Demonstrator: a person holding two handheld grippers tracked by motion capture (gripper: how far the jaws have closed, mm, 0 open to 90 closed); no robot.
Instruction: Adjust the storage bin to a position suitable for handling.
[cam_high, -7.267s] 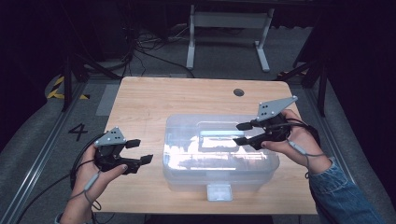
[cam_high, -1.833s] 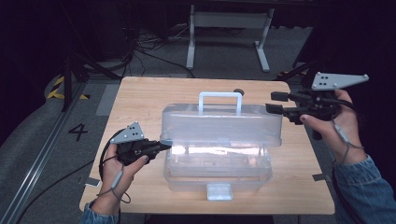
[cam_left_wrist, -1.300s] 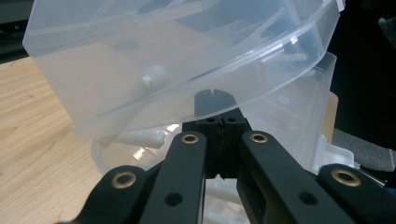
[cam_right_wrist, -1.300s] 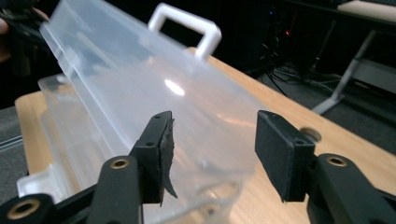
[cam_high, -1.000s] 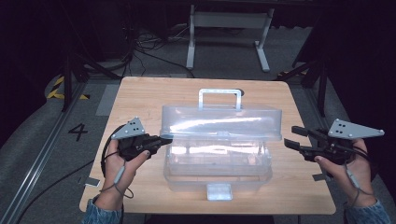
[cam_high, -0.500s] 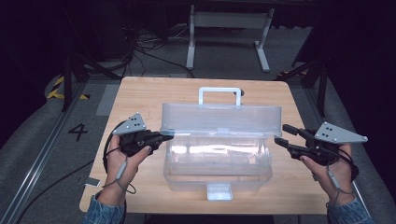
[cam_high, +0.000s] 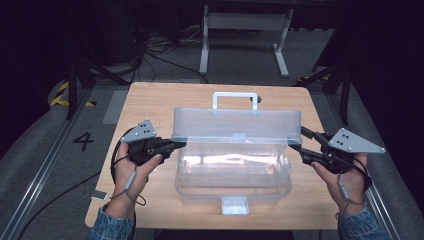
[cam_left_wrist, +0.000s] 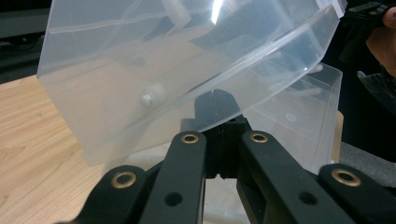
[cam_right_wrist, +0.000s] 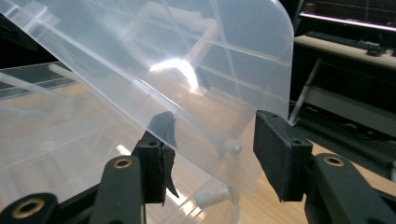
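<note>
A clear plastic box sits mid-table, its lid raised and tilted back with the white handle on top. My left gripper is shut on the lid's left front corner. In the left gripper view the closed gripper pinches the lid at its rim. My right gripper is open at the lid's right end. In the right gripper view the lid passes between the spread fingers of my right gripper, one seen through the plastic.
The wooden table has bare room left and right of the box. The box's white latch points at the near edge. A metal stand and cables lie on the floor beyond the table.
The lid went from flat to raised, held by my left gripper. My right gripper came down from the back right and moved in, open, onto the lid's right end.
</note>
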